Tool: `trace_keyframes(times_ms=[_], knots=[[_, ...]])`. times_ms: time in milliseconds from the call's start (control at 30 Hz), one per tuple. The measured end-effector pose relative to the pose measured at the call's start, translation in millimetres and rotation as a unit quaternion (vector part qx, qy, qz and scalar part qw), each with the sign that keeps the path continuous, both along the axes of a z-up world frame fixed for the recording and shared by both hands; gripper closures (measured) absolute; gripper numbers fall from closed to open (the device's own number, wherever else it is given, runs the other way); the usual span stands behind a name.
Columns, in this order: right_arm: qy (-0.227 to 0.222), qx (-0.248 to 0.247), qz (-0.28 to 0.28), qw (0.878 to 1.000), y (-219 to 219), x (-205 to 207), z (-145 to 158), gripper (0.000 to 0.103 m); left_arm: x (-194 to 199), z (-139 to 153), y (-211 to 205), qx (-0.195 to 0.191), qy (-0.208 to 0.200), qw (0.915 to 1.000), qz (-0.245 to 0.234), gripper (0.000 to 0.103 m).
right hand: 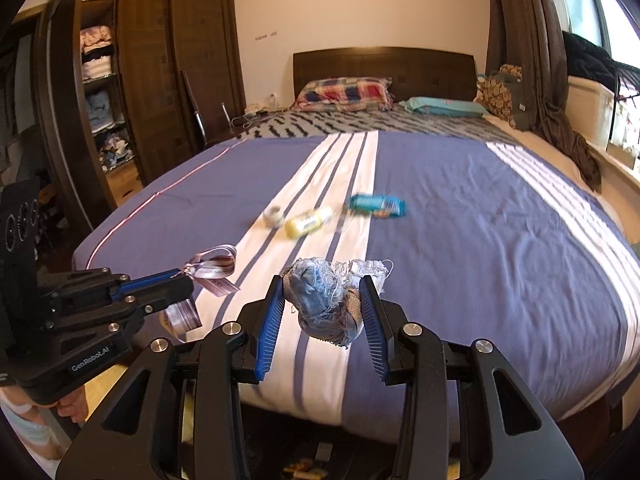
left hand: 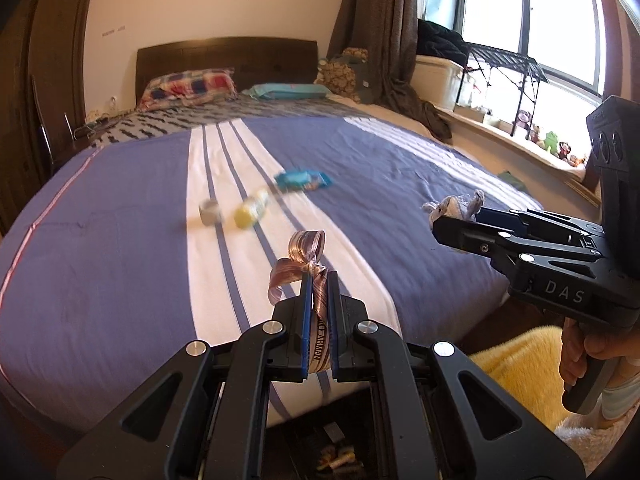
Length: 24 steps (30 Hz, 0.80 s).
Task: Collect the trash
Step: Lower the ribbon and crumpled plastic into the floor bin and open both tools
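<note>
Left claw [left hand: 319, 280]: its two blue-padded fingers are pressed together on a striped pink-and-brown satin ribbon with printed lettering [left hand: 308, 256], which runs up between the pads and loops above the fingertips, lifted off the bed. Right claw [right hand: 323, 292]: its fingers are clamped on a frayed, crumpled scrap of pale blue denim cloth [right hand: 324, 304], which bulges between the pads and hangs a little below them; a whitish frayed edge sticks out past the right fingertip.

Both claws hover side by side over the near end of the bed with a purple-blue cover and a white striped centre band [right hand: 500, 260], each visible in the other's view. Farther along the white band, well apart from both claws, lie three blurred pieces in a loose row: a small grey-white round object [left hand: 210, 211], a pale yellow plastic bottle on its side [left hand: 251, 210], and a blue foil snack wrapper [left hand: 303, 180]. The bottle lies just beside the round object; the wrapper lies beyond, toward the headboard.
</note>
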State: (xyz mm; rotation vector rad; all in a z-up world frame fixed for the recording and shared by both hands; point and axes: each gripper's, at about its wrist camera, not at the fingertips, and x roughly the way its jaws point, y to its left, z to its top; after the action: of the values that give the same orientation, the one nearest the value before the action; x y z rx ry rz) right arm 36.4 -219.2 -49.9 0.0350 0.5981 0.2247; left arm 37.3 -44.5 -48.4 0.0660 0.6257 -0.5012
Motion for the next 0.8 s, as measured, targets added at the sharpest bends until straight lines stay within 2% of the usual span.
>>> trace_keyframes(times_ms=[167, 467, 633, 800], knots=[[0.03, 0.007, 0.002, 1.0, 1, -22, -30, 0.064, -21, -30, 1, 0.0, 0.03, 0.9995, -0.007, 0.097], [0.107, 0.004, -0.008, 0.994, -2, -31, -96, 0.064, -39, -98, -4, 0.009, 0.104, 0.9944, -0.013, 0.097], [0.149, 0.006, -0.015, 0.989, -6, -30, -133, 0.064, -38, -148, -9, 0.018, 0.163, 0.9863, -0.017, 0.097], [0.201, 0.005, -0.019, 0.979, -4, -25, -176, 0.064, -31, -190, -10, 0.034, 0.205, 0.978, -0.017, 0.097]])
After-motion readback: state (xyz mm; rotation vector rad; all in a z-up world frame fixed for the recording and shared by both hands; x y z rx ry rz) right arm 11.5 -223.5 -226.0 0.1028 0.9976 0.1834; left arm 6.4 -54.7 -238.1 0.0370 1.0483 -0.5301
